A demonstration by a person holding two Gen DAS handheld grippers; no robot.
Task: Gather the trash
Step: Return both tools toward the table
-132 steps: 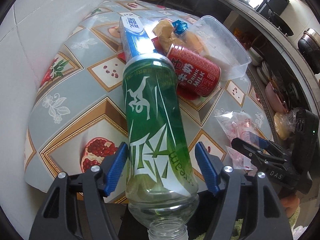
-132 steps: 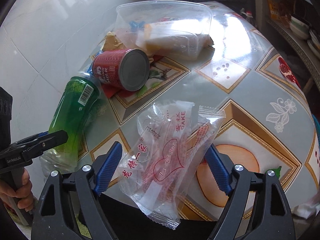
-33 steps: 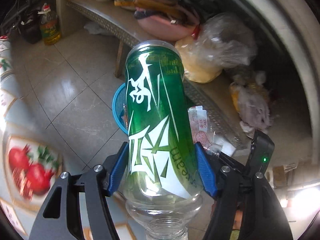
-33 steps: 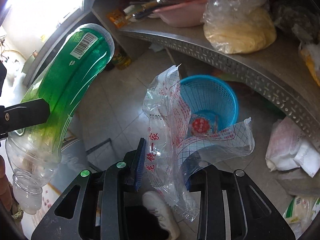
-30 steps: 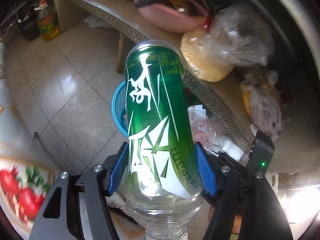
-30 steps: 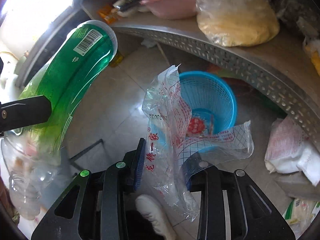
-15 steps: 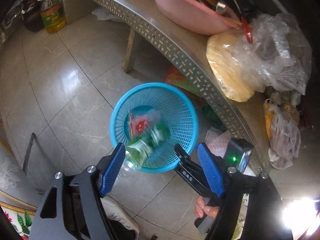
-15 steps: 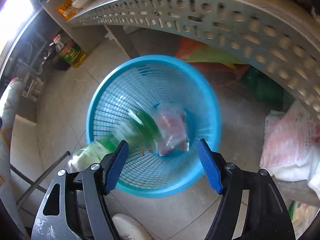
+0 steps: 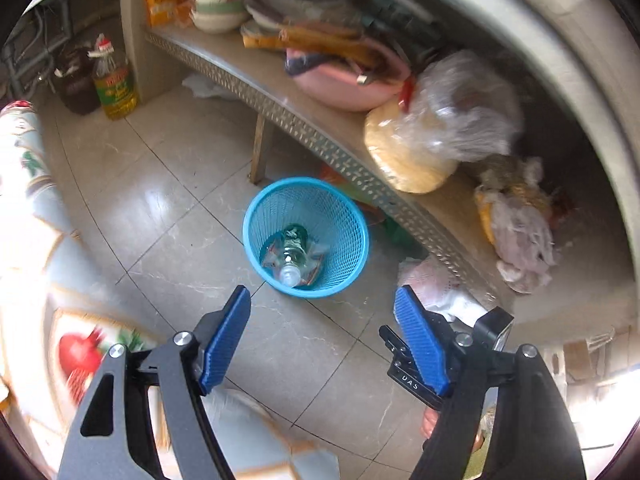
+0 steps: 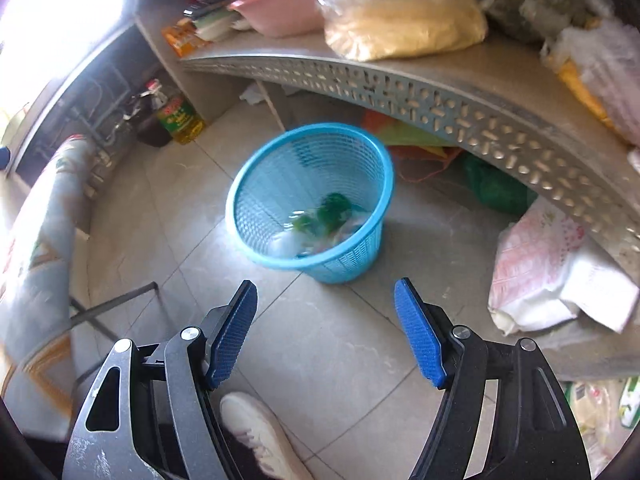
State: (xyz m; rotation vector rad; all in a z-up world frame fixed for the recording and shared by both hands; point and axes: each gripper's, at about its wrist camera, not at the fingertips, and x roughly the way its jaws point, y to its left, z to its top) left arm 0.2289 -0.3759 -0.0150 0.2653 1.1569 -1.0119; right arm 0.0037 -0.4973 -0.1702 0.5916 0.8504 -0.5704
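A blue mesh waste basket (image 9: 352,216) (image 10: 256,184) stands on the tiled floor beside a low shelf. Inside it lie the green plastic bottle (image 9: 291,258) (image 10: 330,212), neck toward me, and the clear cake wrapper (image 9: 272,254) under it. My left gripper (image 9: 322,320) hangs open above and in front of the basket, nothing between its blue pads. My right gripper (image 10: 325,308) is open too, empty, over the floor short of the basket. The right gripper's black body (image 9: 416,368) shows in the left wrist view, held by a hand.
A perforated metal shelf (image 10: 440,92) carries a pink basin (image 9: 340,84) and a bag of yellow grain (image 10: 400,16). An oil bottle (image 9: 114,84) stands on the floor at the back. The patterned tablecloth (image 9: 36,240) hangs at left. A white shoe (image 10: 260,432) is below.
Both grippers have let go: the bottle and the wrapper dropped into the basket and settled. Both grippers then drew back and up, so the basket looks smaller.
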